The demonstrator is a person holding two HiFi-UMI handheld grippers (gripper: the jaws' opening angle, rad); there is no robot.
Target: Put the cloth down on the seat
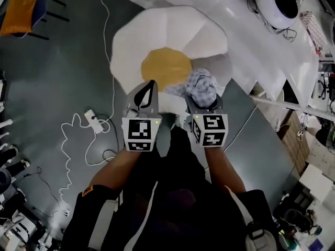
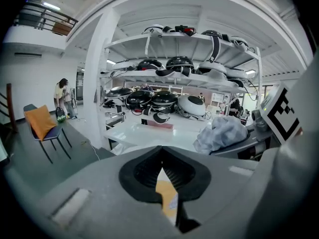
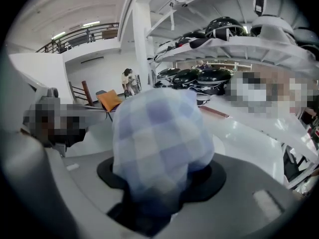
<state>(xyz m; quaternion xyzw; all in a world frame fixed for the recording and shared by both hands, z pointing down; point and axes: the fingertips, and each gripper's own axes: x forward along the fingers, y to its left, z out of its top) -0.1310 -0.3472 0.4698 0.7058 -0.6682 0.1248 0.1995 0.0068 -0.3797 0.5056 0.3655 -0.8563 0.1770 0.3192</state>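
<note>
My right gripper (image 1: 203, 103) has its fingers (image 1: 210, 106) clamped on the checked cloth (image 1: 201, 88), which fills the space between the pads. The cloth (image 3: 162, 148) is bunched into a rounded wad with no clear point. It is only slightly longer than wide, and the longer way runs along my fingers and bulges out past their tips. Ahead of and below those tips lies the white petal-shaped seat (image 1: 172, 30), whose yellow centre (image 1: 166, 67) is just off to their left. I cannot tell whether the cloth touches the seat. My left gripper (image 1: 151, 86) points at that yellow centre. Its fingers (image 1: 141, 97) are together at the tips, with nothing between them.
</note>
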